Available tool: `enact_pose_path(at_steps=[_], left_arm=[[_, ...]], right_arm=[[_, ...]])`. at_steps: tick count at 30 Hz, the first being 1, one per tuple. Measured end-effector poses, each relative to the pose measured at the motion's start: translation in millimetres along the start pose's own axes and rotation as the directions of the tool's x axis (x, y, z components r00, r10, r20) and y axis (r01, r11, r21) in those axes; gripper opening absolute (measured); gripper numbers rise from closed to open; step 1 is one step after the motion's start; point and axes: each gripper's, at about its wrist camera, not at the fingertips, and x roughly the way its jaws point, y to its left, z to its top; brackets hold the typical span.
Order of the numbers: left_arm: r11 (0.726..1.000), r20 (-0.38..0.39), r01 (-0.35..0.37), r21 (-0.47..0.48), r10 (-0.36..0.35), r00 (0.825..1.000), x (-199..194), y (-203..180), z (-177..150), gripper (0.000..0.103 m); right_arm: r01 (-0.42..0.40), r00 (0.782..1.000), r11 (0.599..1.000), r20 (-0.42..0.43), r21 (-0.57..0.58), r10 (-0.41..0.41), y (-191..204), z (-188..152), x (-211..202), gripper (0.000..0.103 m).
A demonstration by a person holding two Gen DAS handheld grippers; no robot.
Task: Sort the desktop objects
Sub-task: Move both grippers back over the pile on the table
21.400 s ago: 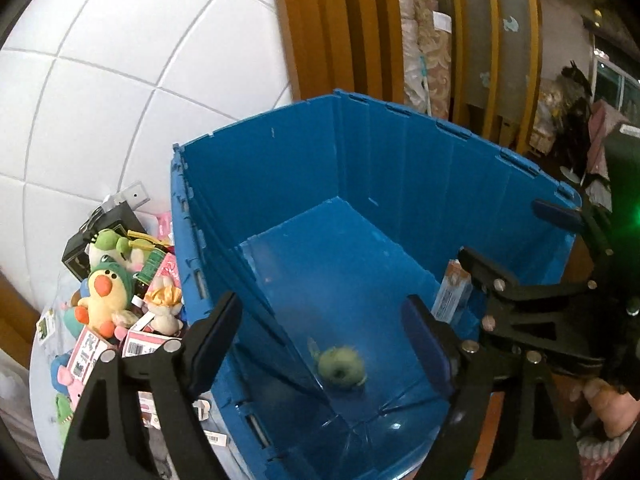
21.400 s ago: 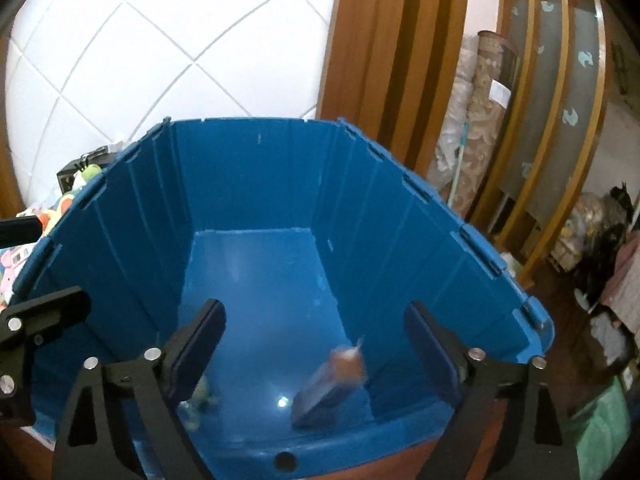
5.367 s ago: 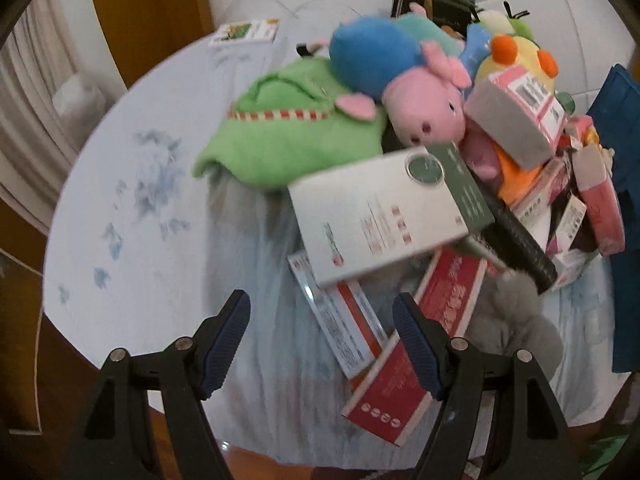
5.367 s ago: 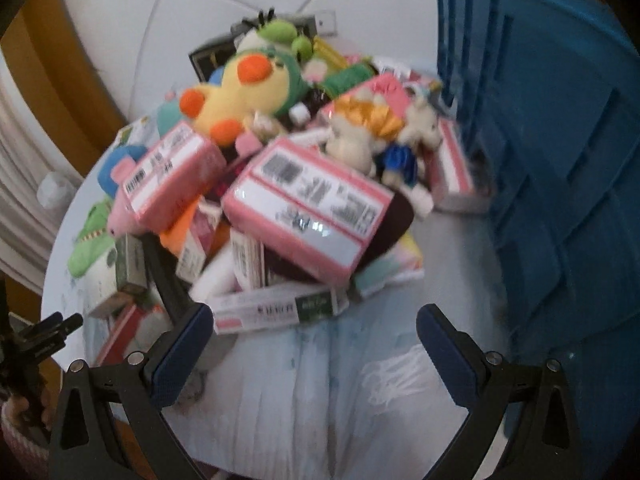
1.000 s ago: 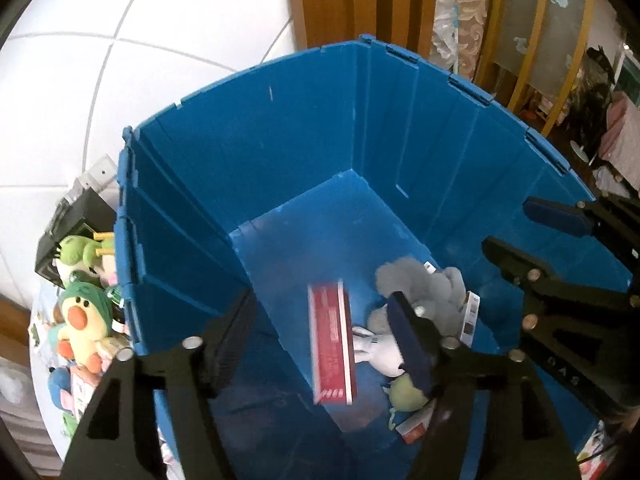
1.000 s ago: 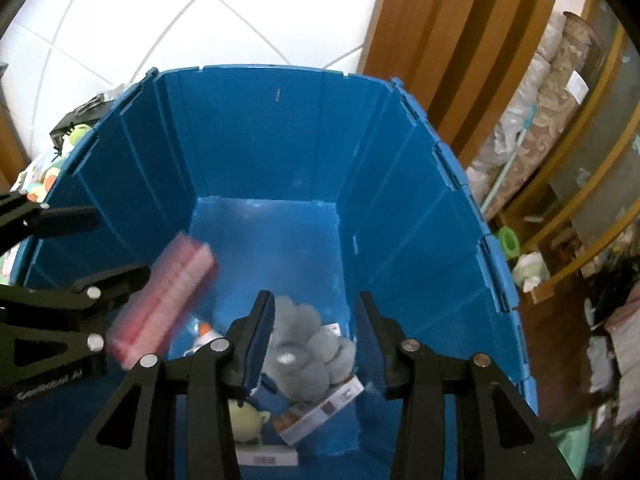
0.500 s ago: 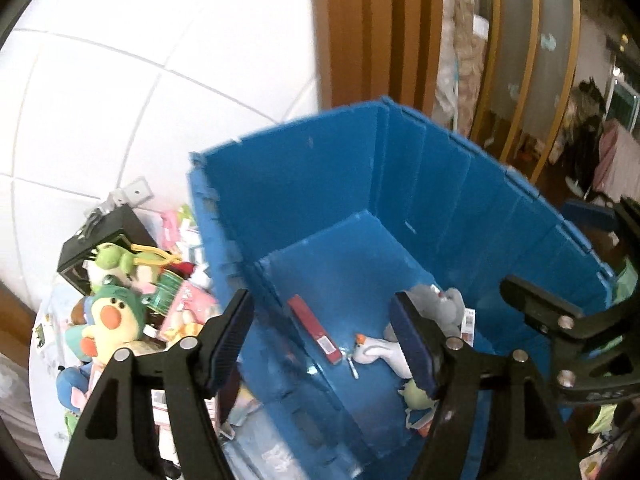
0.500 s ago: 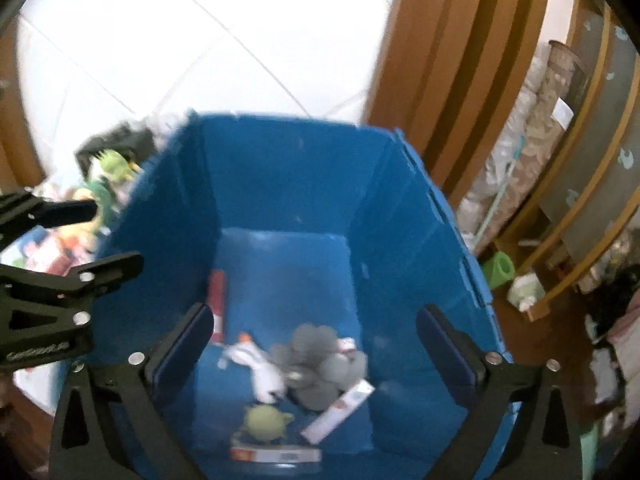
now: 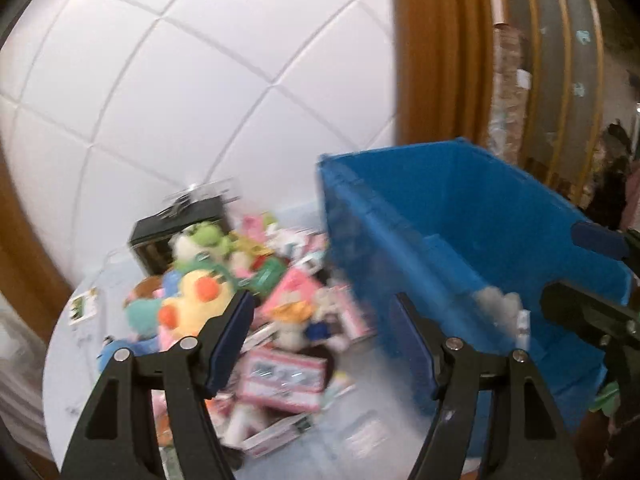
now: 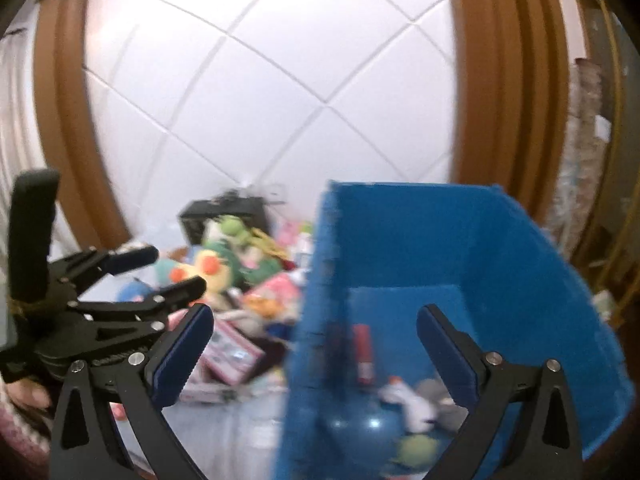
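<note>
The blue crate (image 9: 480, 216) (image 10: 420, 220) stands at the right end of the round table. On its floor lie a red box (image 10: 362, 348), a white plush (image 10: 404, 396), a grey plush (image 10: 440, 396) and a green plush (image 10: 416, 448). Left of the crate is a blurred heap with a yellow duck plush (image 9: 192, 300) (image 10: 208, 268) and a pink box (image 9: 284, 376) (image 10: 232, 356). My left gripper (image 9: 320, 332) hangs open and empty above the heap's right edge. Over the crate's left wall, my right gripper (image 10: 314, 328) is wide open and empty.
A black box (image 9: 176, 228) sits at the back of the heap against the white tiled wall. The table's cloth (image 9: 372, 400) shows bare in front of the crate. Wooden frames flank the wall. A person's hand (image 10: 24, 396) holds the left gripper.
Both views have swung left, from looking down into the crate to the heap beside it. The red box dropped onto the crate floor. The right jaws went from narrow to wide.
</note>
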Motion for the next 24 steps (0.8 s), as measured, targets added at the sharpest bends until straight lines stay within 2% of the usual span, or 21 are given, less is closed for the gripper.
enact_pose_path(at_steps=[4,10,14,18,24], left_arm=[[0.998,-0.046,-0.041,-0.054,0.039,0.998,5,47,-30,0.070],[0.987,-0.123,-0.080,-0.142,0.062,0.990,22,111,-88,0.070],[0.973,-0.199,-0.129,-0.189,0.090,0.976,35,149,-134,0.070],[0.946,-0.312,-0.215,-0.244,0.133,0.941,49,194,-186,0.070],[0.881,-0.444,-0.329,-0.340,0.158,0.882,60,251,-255,0.070]], right_arm=[[-0.072,0.997,0.997,-0.032,0.011,0.072,39,-10,35,0.103],[-0.068,0.991,0.996,-0.117,-0.061,0.061,85,-35,85,0.103],[-0.083,0.981,0.994,-0.181,-0.065,0.070,101,-59,111,0.103],[-0.097,0.963,0.994,-0.258,-0.052,0.080,109,-86,141,0.103],[-0.103,0.914,0.994,-0.396,-0.024,0.085,115,-133,190,0.103]])
